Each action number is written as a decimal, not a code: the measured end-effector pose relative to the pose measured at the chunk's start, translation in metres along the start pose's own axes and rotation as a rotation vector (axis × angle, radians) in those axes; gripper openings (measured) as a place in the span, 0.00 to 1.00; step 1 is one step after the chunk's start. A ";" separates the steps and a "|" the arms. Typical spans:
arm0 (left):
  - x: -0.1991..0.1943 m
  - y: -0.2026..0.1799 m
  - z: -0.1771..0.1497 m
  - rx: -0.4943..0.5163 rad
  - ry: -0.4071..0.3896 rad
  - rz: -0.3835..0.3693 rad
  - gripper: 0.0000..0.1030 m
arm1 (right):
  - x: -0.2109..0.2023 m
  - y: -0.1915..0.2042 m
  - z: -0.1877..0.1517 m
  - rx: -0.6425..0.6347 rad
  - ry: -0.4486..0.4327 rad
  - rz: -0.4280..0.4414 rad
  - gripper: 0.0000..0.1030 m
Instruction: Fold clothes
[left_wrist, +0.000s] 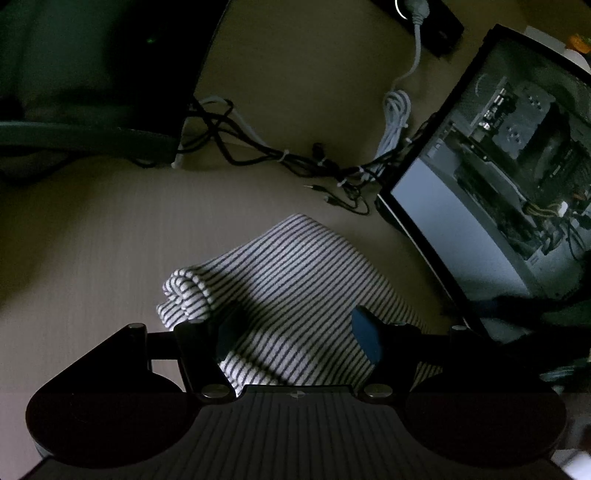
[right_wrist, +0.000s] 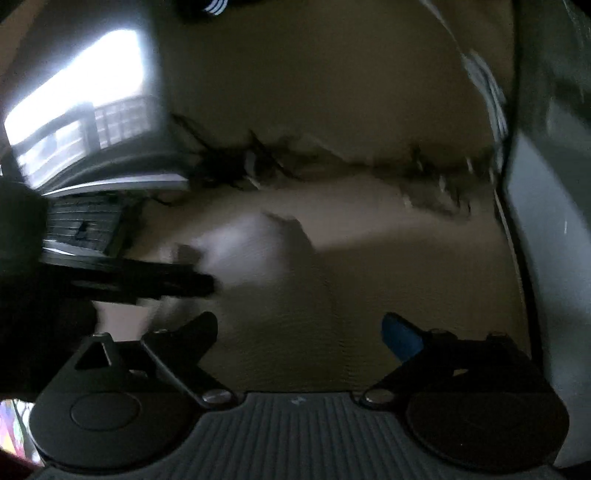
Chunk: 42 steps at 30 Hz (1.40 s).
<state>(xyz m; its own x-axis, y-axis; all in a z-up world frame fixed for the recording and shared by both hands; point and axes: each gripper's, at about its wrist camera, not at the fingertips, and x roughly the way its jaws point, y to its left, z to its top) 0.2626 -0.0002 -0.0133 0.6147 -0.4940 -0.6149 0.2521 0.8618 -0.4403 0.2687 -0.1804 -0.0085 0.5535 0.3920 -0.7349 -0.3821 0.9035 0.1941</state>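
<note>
Left gripper (left_wrist: 295, 332) jaws part-open over the folded grey-and-white striped knit garment (left_wrist: 288, 273); whether they press it I cannot tell. Right gripper (right_wrist: 299, 332) wide open above bare beige tabletop (right_wrist: 351, 288); tangled black cables (left_wrist: 295, 158) at twelve o'clock.

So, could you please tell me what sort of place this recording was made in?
Probably a home desk or computer workstation: an open computer case, tangled cables and a lit monitor share the beige desk with the striped garment.
</note>
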 end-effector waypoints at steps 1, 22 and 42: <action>0.000 0.001 0.001 0.001 0.004 -0.005 0.68 | 0.016 -0.007 -0.004 0.027 0.030 0.005 0.93; -0.044 -0.016 0.024 -0.100 -0.009 0.073 0.91 | 0.048 0.011 -0.018 0.066 0.030 0.156 0.63; 0.005 -0.011 -0.029 -0.153 0.179 0.095 0.82 | 0.028 -0.012 0.045 -0.006 -0.085 0.159 0.88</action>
<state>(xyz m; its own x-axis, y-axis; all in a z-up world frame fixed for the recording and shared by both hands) 0.2408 -0.0154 -0.0305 0.4842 -0.4358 -0.7587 0.0749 0.8846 -0.4603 0.3218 -0.1722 -0.0020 0.5466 0.5431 -0.6374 -0.4737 0.8282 0.2994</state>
